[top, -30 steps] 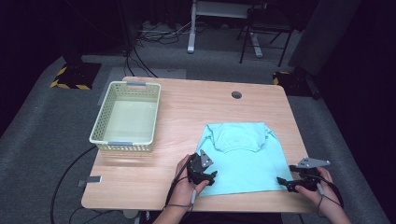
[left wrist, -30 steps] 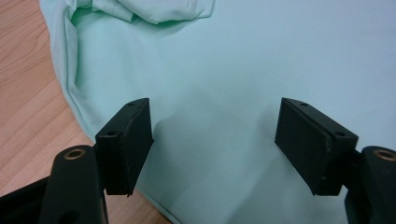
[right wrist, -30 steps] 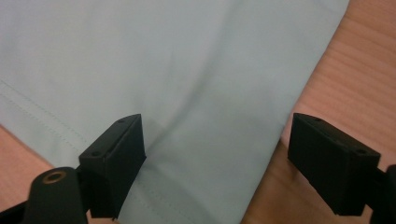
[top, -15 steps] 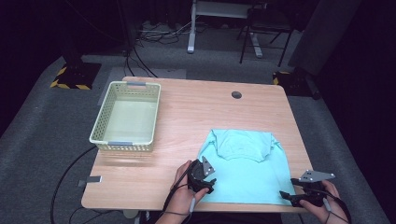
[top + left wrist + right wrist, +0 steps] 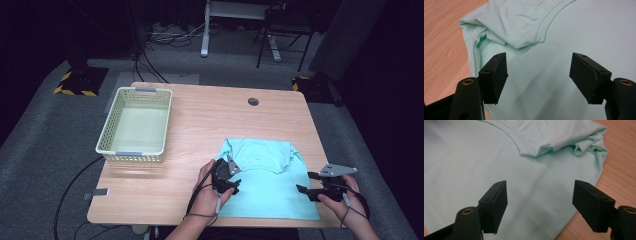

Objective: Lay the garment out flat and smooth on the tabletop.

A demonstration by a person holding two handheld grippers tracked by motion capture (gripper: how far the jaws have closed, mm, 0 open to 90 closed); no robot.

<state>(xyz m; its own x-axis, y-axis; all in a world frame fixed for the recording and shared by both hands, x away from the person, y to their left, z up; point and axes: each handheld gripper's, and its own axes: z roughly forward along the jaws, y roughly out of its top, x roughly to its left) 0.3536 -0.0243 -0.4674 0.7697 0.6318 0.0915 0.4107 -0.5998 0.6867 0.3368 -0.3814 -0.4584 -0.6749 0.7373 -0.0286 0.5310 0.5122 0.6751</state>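
Observation:
A mint-green T-shirt (image 5: 265, 195) lies flat on the near right part of the wooden table (image 5: 200, 120), its sleeves folded in over its far end. My left gripper (image 5: 231, 181) rests at the shirt's left edge, and my right gripper (image 5: 303, 190) at its right edge. In the left gripper view the jaws stand wide apart over the shirt (image 5: 564, 37), empty, just short of a folded sleeve (image 5: 519, 25). The right gripper (image 5: 539, 202) is also open over the shirt (image 5: 469, 157), with nothing held; a bunched sleeve (image 5: 564, 135) lies beyond it.
A pale plastic basket (image 5: 107, 135) stands at the table's left side. A round cable hole (image 5: 253, 101) sits near the far edge. The shirt's hem reaches close to the table's near edge. Cables and furniture legs lie on the floor behind.
The shirt has slid toward the table's near edge, and both hands with their grippers have drawn back the same way.

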